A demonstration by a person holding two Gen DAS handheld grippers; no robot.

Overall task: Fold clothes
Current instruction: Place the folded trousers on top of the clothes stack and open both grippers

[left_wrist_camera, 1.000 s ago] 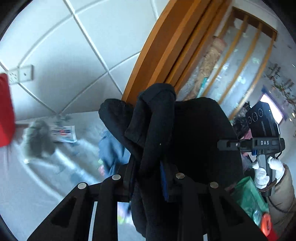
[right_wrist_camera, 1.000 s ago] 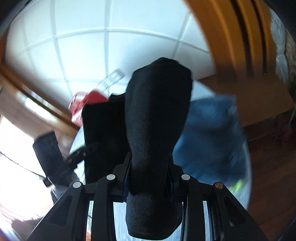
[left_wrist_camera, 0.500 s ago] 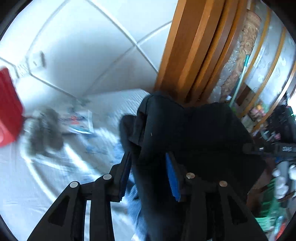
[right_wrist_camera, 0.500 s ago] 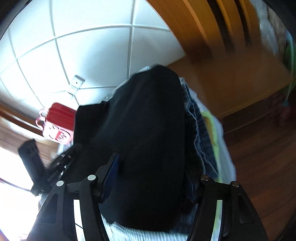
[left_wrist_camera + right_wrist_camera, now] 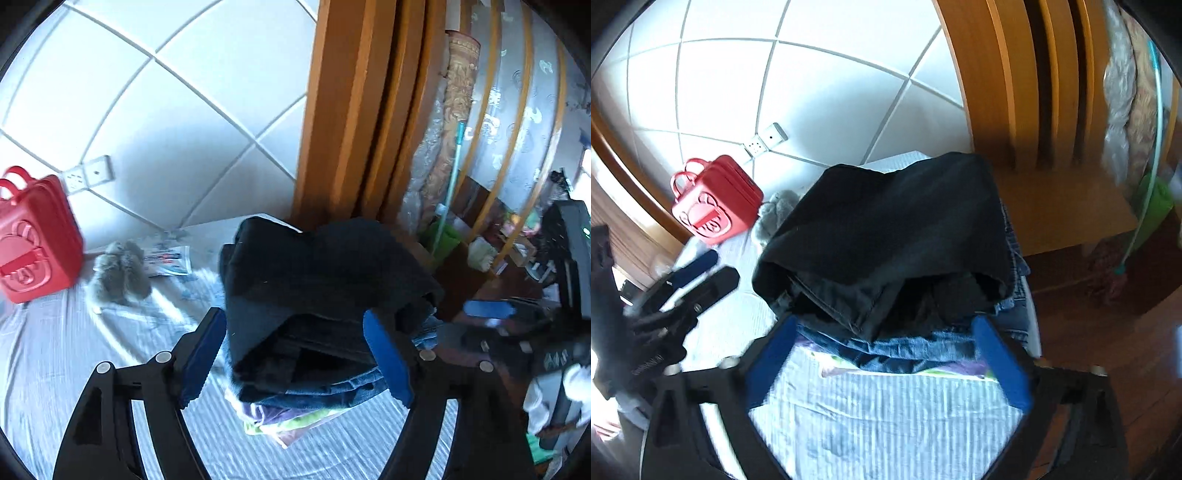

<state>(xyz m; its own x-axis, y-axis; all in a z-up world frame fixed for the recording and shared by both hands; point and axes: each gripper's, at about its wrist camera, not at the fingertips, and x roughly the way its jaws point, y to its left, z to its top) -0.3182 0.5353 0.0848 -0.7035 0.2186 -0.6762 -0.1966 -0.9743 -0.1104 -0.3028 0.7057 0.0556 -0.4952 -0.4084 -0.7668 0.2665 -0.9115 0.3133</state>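
In the left wrist view, the left gripper [image 5: 295, 354] stands wide open, with its blue pads [image 5: 203, 354] on both sides of the pile, and it holds nothing. Between the fingers lies the black garment [image 5: 317, 280], folded and resting on top of the stack of folded clothes [image 5: 310, 398]: denim under it, then purple and light green pieces. The stack lies on the striped white sheet [image 5: 74, 354]. In the right wrist view, the right gripper [image 5: 886, 365] is also spread wide and empty, its fingers near the front edge of the same stack [image 5: 905, 350], with the black garment [image 5: 897, 229] just behind them. At the right edge of the left view, a white-gloved hand [image 5: 561, 391] holds the other tool. Farther back on the sheet lie a grey soft toy [image 5: 118, 269] and a printed packet [image 5: 166, 258]. A red bag [image 5: 33, 240] stands at the white tiled wall [image 5: 184, 92], beside a socket [image 5: 86, 173]. A wooden frame [image 5: 351, 110] rises behind the stack.
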